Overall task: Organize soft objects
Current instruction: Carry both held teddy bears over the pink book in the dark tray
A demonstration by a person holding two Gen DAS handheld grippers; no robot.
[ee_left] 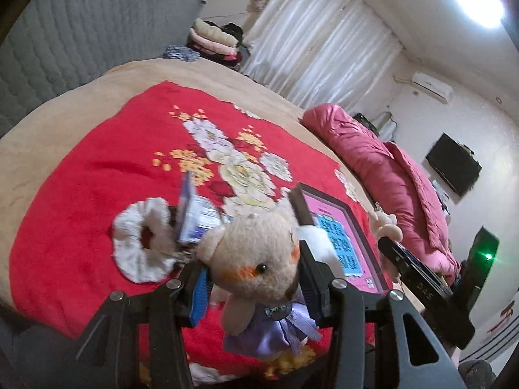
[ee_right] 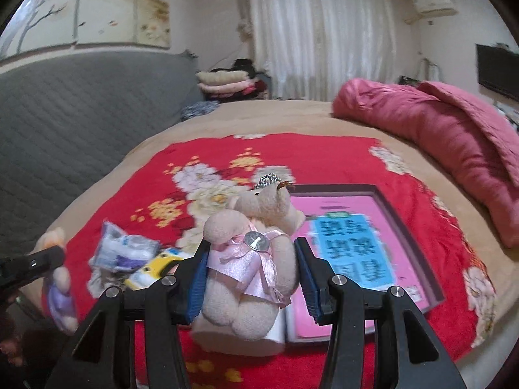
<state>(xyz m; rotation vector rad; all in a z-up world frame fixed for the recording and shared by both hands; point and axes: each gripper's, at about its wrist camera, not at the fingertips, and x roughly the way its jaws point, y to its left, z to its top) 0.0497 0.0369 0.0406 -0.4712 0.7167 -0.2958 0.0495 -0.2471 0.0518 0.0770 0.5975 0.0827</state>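
left hand-held gripper [ee_left: 254, 278] is clamped on a plush bear in a purple dress [ee_left: 259, 265], and the right hand-held gripper [ee_right: 251, 275] is clamped on a plush bear in a pink dress [ee_right: 253, 259]; both toys hang above the red floral blanket [ee_left: 97, 178], close to the pink framed box [ee_right: 353, 246], which looks like the landmark to sort into. as a judgement, the task is at an early-to-middle stage: two soft toys are picked up but not yet set down, and a white scrunchie [ee_left: 142, 243] and some small wrapped packets [ee_right: 126, 249] lie on the blanket left of the box. beyond the box the blanket is bare and open, with the rolled pink quilt [ee_right: 454, 136] well off to its right and the grey padded headboard [ee_right: 81, 113] far left. the box's raised dark rim is the edge to clear.
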